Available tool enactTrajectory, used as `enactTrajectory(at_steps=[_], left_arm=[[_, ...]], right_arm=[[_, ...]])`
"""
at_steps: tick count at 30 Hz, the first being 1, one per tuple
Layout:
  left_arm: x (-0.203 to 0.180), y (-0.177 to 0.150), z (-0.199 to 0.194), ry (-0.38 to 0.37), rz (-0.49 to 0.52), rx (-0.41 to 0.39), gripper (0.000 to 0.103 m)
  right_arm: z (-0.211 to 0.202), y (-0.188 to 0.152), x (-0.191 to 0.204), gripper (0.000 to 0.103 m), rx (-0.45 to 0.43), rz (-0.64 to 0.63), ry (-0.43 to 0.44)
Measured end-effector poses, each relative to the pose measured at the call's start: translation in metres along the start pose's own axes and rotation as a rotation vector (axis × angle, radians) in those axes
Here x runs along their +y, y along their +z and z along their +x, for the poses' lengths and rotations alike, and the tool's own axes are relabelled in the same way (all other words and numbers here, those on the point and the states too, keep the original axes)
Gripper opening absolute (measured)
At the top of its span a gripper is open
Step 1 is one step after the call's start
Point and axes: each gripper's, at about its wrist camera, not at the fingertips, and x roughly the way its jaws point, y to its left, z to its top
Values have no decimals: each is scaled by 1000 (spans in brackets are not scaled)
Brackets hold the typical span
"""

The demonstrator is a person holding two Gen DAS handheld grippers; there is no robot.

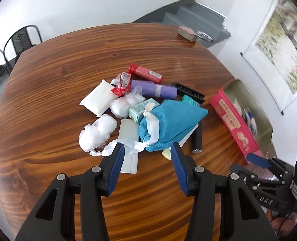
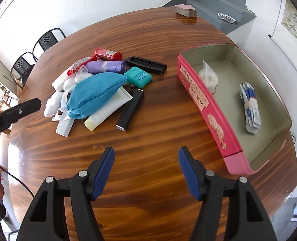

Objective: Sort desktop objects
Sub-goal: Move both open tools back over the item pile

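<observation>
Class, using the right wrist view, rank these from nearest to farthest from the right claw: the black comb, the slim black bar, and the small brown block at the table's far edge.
1. Slim black bar: just ahead of the right claw, at the pile's near edge.
2. Black comb: farther back, behind the pile.
3. Brown block: at the table's far edge.

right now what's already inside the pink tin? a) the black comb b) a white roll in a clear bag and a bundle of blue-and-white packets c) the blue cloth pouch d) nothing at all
b: the right wrist view shows the pink tin holding a white roll in a clear bag and a bundle of blue-and-white packets; the blue cloth pouch and black comb lie on the table outside it.
</observation>
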Motion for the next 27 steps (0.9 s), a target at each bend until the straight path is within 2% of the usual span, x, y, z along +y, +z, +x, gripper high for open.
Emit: enactTrajectory(at_steps=[5, 8, 11, 15, 19, 24, 27], left_arm=[[3, 4, 27, -30, 5, 63, 52], [3, 9, 39, -43, -8, 95, 52], [-1, 14, 41, -59, -11, 92, 52], [-5, 22, 38, -43, -5, 85, 52], [-9, 24, 37, -2, 11, 76, 52], [-13, 22, 44, 26, 6, 103, 52], [-15, 28, 53, 4, -8, 98, 52]], right_arm=[[1, 0, 5, 70, 19, 25, 10], [1, 2, 6, 80, 51, 23, 46], [0, 6, 2, 80, 70, 42, 75], [0, 11, -12, 81, 76, 87, 97], [9, 14, -18, 81, 77, 67, 97], [28, 23, -23, 81, 110, 57, 152], [36, 29, -24, 81, 116, 54, 175]])
